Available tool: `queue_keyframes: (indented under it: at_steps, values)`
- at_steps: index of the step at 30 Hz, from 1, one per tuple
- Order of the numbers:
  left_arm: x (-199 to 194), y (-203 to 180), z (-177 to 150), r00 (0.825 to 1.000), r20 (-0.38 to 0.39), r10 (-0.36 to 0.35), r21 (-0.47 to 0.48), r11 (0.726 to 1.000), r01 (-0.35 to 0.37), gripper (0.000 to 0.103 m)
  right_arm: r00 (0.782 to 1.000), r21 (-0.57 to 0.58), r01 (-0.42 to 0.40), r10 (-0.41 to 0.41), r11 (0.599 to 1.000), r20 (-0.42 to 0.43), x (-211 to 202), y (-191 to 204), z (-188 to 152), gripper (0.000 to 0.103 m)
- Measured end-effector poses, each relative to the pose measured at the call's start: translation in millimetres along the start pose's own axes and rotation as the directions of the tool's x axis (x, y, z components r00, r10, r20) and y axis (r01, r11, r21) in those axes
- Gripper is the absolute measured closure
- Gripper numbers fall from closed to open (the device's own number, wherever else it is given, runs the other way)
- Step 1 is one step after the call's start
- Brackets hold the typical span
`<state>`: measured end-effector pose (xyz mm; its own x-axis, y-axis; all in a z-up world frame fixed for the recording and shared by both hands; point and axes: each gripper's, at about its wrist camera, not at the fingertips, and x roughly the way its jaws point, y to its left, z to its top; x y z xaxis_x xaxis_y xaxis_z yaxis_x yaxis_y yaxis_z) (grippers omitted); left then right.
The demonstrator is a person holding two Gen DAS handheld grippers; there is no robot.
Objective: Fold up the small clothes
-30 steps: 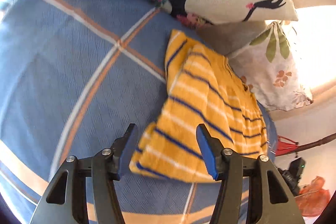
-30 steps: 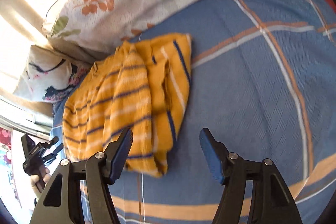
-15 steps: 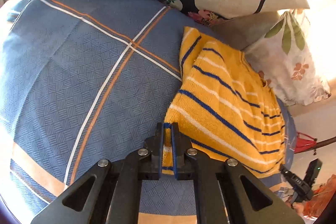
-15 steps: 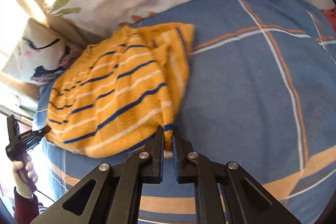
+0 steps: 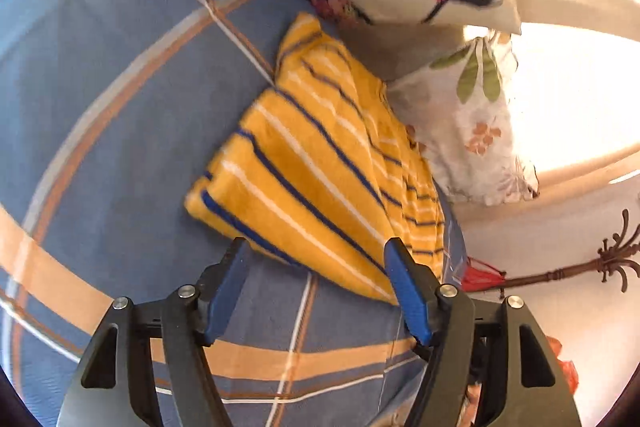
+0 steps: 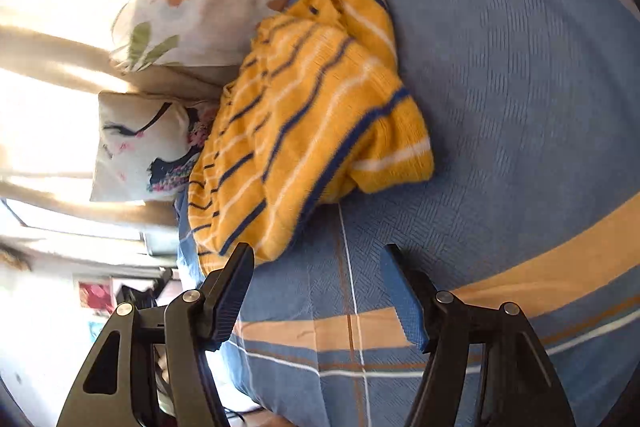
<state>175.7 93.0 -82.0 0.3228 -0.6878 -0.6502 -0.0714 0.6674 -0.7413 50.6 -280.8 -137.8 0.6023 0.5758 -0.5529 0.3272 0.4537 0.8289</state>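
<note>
Both claws, left [image 5: 316, 291] and right [image 6: 316, 293], released the yellow garment [image 5: 320, 171]; tilted downward, jaws opening, empty.

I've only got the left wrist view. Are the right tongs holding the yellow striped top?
Observer: No. The right tongs are opening, with only the bedspread between them.
Operator: How does the top's corner nearest them look?
Observer: The yellow striped top bunches into a thick rolled lump there and does not lie flat.
Operator: Is any part of it close to those tongs?
Observer: Its lower hem lies right by the tip of the finger on the picture's left. I cannot tell if they touch.
</note>
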Motion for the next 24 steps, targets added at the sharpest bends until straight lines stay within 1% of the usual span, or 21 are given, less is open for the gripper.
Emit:
queue_keyframes:
  at_steps: [2, 3, 4, 7, 10, 12, 15, 17, 18, 19, 20, 21, 22, 23, 24]
  values:
    - [14.7, -3.9, 1.2, 0.999, -0.028, 0.019, 0.016, 1.000, -0.019, 0.036, 0.999, 0.043, -0.040, 0.039, 0.998, 0.023, 9.0, -2.9, 0.7, 0.032]
    - [20.4, -5.3, 3.8, 0.999, -0.030, 0.026, 0.026, 0.999, -0.025, 0.036, 0.998, 0.047, -0.042, 0.041, 0.998, 0.038, 11.3, -0.6, 1.4, 0.032]
    - [24.1, -6.0, 7.9, 0.999, -0.024, 0.034, 0.030, 0.999, -0.033, 0.036, 0.998, 0.043, -0.037, 0.035, 0.998, 0.052, 14.4, 3.0, 6.5, 0.032]
    - [29.2, -8.1, 25.2, 1.000, -0.003, 0.015, 0.018, 1.000, -0.015, 0.036, 0.997, 0.028, 0.001, -0.003, 1.000, 0.082, 20.2, 13.5, 26.6, 0.032]
    - [31.1, -13.9, 36.8, 1.000, 0.016, 0.018, 0.049, 0.999, -0.019, 0.036, 0.993, 0.036, 0.019, -0.023, 0.999, 0.116, 24.8, 20.1, 43.7, 0.030]
    - [28.1, -14.9, 42.7, 1.000, 0.026, 0.012, 0.064, 0.998, -0.013, 0.036, 0.990, 0.049, 0.026, -0.033, 0.998, 0.136, 25.2, 22.4, 50.1, 0.030]
    - [32.4, -11.3, 50.9, 1.000, 0.022, 0.001, 0.052, 0.999, -0.002, 0.036, 0.987, 0.072, 0.035, -0.046, 0.997, 0.153, 28.7, 22.3, 52.9, 0.030]
    - [37.1, -8.1, 54.4, 1.000, 0.016, 0.001, 0.027, 1.000, -0.001, 0.036, 0.984, 0.060, 0.057, -0.066, 0.997, 0.166, 34.1, 28.6, 52.9, 0.029]
    - [40.9, -9.2, 54.9, 1.000, 0.013, 0.013, 0.024, 1.000, -0.013, 0.036, 0.981, 0.046, 0.078, -0.085, 0.996, 0.176, 35.8, 32.8, 51.8, 0.027]
    - [43.3, -11.6, 54.6, 0.999, 0.013, 0.033, 0.035, 0.999, -0.033, 0.036, 0.977, 0.031, 0.100, -0.104, 0.994, 0.184, 39.7, 38.4, 52.9, 0.027]
    - [44.5, -14.8, 53.6, 0.998, 0.014, 0.061, 0.055, 0.997, -0.061, 0.036, 0.973, 0.014, 0.139, -0.139, 0.990, 0.182, 42.5, 43.7, 52.6, 0.027]
    - [47.4, -21.2, 52.8, 0.995, 0.016, 0.098, 0.079, 0.992, -0.099, 0.039, 0.968, -0.016, 0.180, -0.174, 0.983, 0.180, 46.6, 50.4, 53.3, 0.030]
    - [49.3, -26.7, 52.3, 0.989, 0.017, 0.148, 0.102, 0.984, -0.149, 0.046, 0.960, -0.049, 0.233, -0.222, 0.971, 0.170, 51.3, 58.0, 55.2, 0.038]
    - [50.7, -29.8, 53.2, 0.981, 0.016, 0.195, 0.115, 0.974, -0.196, 0.072, 0.949, -0.081, 0.290, -0.276, 0.954, 0.152, 56.9, 64.0, 58.1, 0.074]
    - [50.8, -30.0, 54.5, 0.979, 0.004, 0.206, 0.110, 0.973, -0.205, 0.085, 0.957, -0.087, 0.277, -0.266, 0.957, 0.113, 61.5, 63.2, 61.5, 0.078]
